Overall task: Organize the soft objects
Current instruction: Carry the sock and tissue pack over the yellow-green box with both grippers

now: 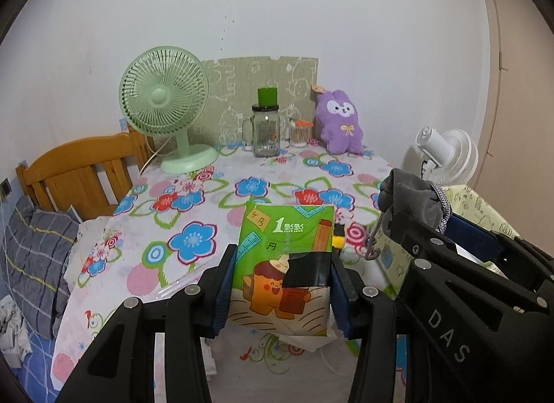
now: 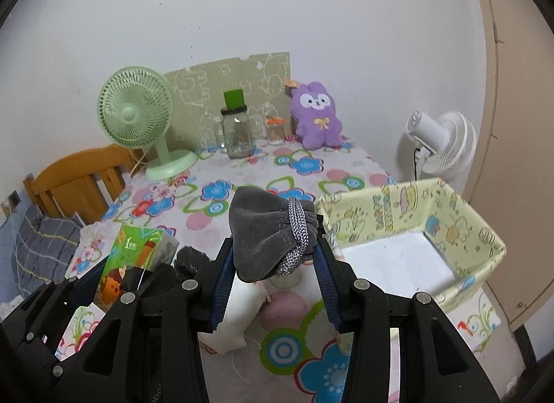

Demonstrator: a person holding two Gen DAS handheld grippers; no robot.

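Left claw point(image 1: 282, 285) squeezes green tissue pack point(image 1: 285, 247), held up over flowery table point(image 1: 194, 202). Right claw point(image 2: 273, 264) pinches grey pouch point(image 2: 268, 229), just left of yellow box point(image 2: 415, 216).

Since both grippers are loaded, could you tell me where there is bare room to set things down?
The white floor of the pale yellow cartoon-print fabric box is bare. The floral tablecloth is open between the green tissue pack and the back row. That row is crowded: mint fan, glass jar, purple plush.
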